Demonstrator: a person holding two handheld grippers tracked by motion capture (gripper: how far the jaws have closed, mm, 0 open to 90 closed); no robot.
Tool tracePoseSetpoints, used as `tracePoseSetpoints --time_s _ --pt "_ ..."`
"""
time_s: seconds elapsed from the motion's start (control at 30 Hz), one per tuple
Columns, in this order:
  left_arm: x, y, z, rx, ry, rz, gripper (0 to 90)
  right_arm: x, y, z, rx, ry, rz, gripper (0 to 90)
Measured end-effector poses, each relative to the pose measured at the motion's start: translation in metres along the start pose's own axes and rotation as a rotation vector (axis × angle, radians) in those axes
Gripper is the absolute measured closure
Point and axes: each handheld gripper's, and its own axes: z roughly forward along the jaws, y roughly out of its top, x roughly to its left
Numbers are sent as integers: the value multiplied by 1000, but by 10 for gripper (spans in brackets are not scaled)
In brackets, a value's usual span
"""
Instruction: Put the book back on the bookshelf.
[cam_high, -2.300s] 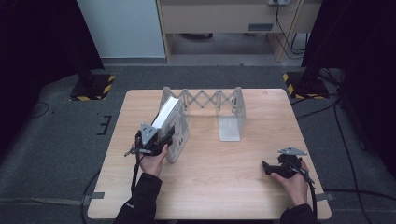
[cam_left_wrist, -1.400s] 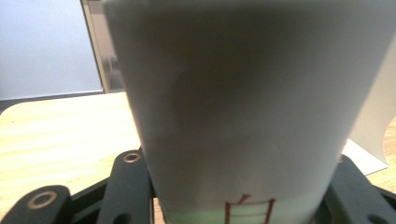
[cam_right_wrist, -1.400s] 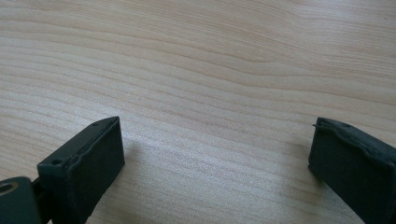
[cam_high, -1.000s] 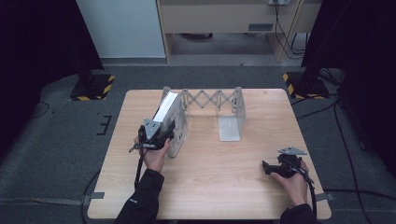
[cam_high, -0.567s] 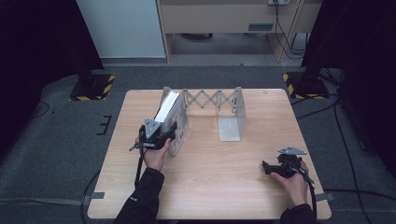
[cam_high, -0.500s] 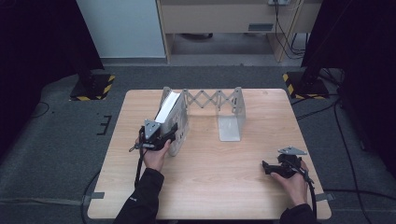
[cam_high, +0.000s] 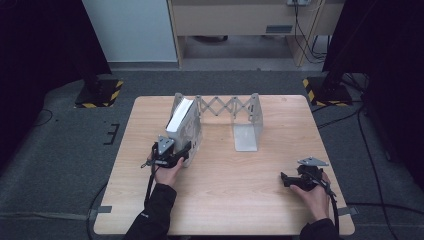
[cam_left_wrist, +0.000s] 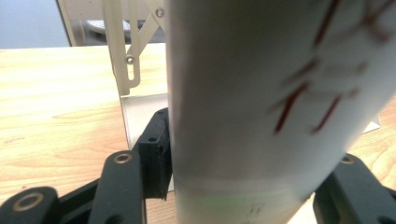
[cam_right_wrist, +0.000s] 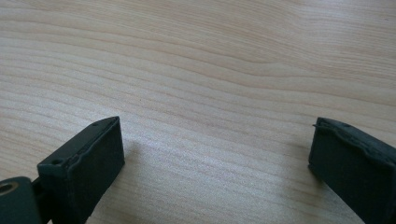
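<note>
Two grippers at a light wooden table (cam_high: 225, 200), high view first. Left gripper (cam_high: 170, 152) sits at the near end of a white book (cam_high: 181, 116) that stands on edge in the left end of a grey expanding book rack (cam_high: 227, 107). Book's long axis runs away from the person, toward the far table edge, leaning a little to the right against the rack's left plate. Rack's scissor lattice spans to a right plate (cam_high: 248, 127), whose foot lies flat on the table; the space between the plates holds only that one book. Right gripper (cam_high: 287, 179) rests low near the table's near right corner, well apart from the rack.

Against the earlier frames: left gripper has moved slightly forward along the book; right gripper unchanged.

Left gripper view: jaws clamped on the white book (cam_left_wrist: 261, 116), one pad (cam_left_wrist: 156, 158) pressed to its left face. Blurred red marks on the cover. Rack lattice (cam_left_wrist: 128, 51) just behind.

Right gripper view: jaws spread wide apart, bare wood grain (cam_right_wrist: 210, 70) between them, nothing held.
</note>
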Motion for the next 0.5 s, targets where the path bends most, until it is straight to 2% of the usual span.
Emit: tracePoseSetpoints --time_s 0.23,0.5 --pt "-3 1 0 1 34 45 508 0 0 0 0 -1 2 37" --pt "-5 5 2 10 58 75 509 0 0 0 -1 -2 2 37"
